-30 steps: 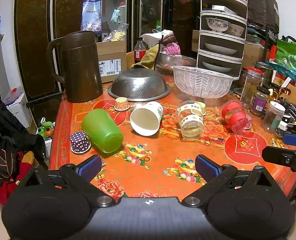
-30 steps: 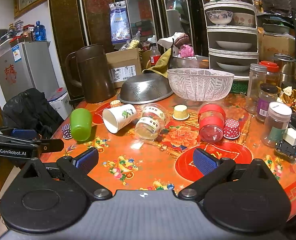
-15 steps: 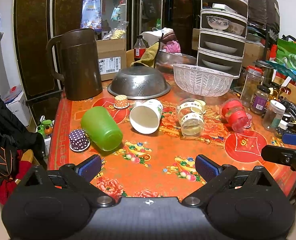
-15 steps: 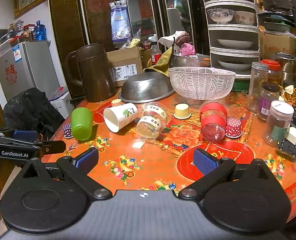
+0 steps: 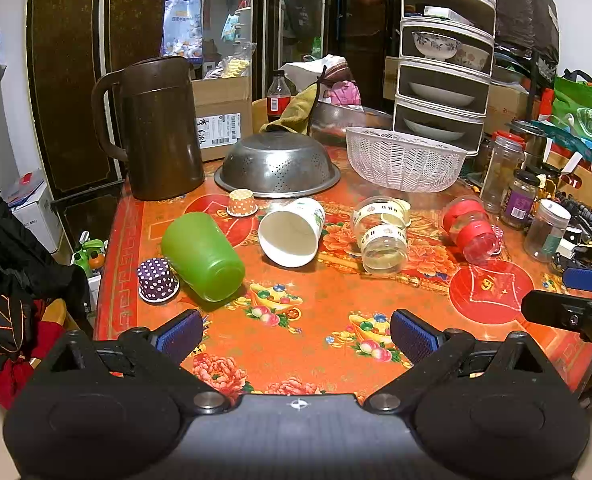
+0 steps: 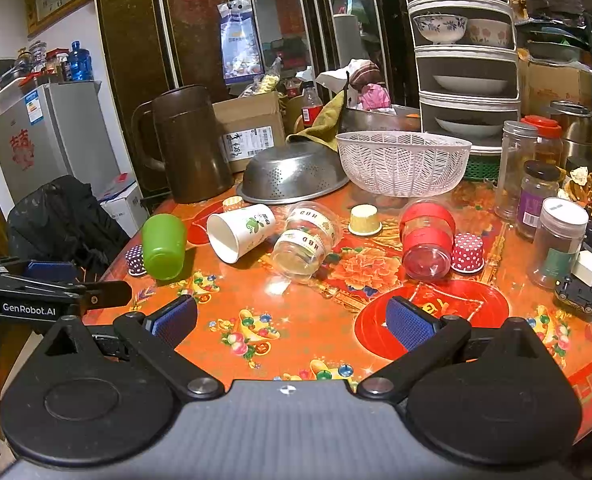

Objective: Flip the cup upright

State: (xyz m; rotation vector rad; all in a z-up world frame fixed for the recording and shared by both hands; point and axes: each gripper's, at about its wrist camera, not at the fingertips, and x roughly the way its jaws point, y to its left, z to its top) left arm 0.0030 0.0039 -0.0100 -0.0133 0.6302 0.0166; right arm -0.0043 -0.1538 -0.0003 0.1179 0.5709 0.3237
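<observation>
Several cups lie on their sides on the orange patterned table (image 5: 320, 320): a green plastic cup (image 5: 202, 256) (image 6: 164, 246), a white paper cup (image 5: 292, 232) (image 6: 240, 230), a clear cup with gold bands (image 5: 382, 236) (image 6: 306, 240) and a red-banded clear cup (image 5: 470, 230) (image 6: 428, 242). My left gripper (image 5: 296, 334) is open and empty, short of the cups near the table's front. My right gripper (image 6: 292, 320) is open and empty, also at the front edge.
Small cupcake liners stand upside down: purple dotted (image 5: 157, 280), orange (image 5: 241, 203), yellow (image 6: 363, 219), red dotted (image 6: 467, 252). Behind are a brown pitcher (image 5: 160, 128), an upturned steel colander (image 5: 278, 166), a white basket (image 5: 404, 160) and jars (image 6: 560, 246) at right.
Both grippers have edged slightly forward towards the cups. The cups have not moved and both grippers stay open.
</observation>
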